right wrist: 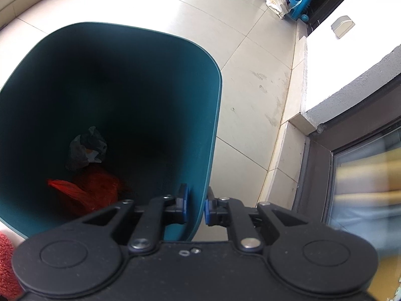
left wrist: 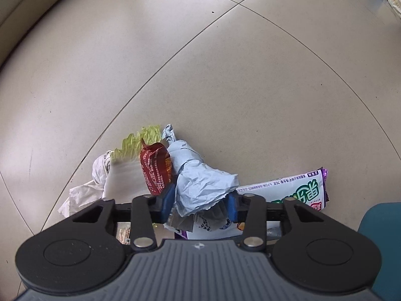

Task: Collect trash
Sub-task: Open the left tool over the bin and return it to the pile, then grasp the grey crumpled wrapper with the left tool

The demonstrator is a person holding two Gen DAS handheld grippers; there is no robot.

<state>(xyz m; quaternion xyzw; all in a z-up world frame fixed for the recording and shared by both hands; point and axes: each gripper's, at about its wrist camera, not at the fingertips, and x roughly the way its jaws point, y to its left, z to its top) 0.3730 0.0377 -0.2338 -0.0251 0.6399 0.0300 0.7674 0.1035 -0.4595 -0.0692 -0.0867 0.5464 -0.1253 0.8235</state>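
In the left wrist view a pile of trash lies on the tiled floor: crumpled light blue paper point(left wrist: 200, 178), a red snack wrapper point(left wrist: 155, 170), a cabbage leaf point(left wrist: 130, 160), white tissue point(left wrist: 85, 188) and a white and green snack bag point(left wrist: 290, 190). My left gripper point(left wrist: 200, 204) has its blue pads on either side of the blue paper's near end and seems to be shut on it. In the right wrist view my right gripper point(right wrist: 196, 207) is shut on the rim of a teal bin point(right wrist: 213, 130). Inside lie a red bag point(right wrist: 85, 190) and a grey wrapper point(right wrist: 86, 148).
The teal bin's edge point(left wrist: 383, 238) shows at the right of the left wrist view. A wall ledge and window frame point(right wrist: 325, 130) stand to the right of the bin. A blue stool with a white bag point(right wrist: 278, 0) is far off.
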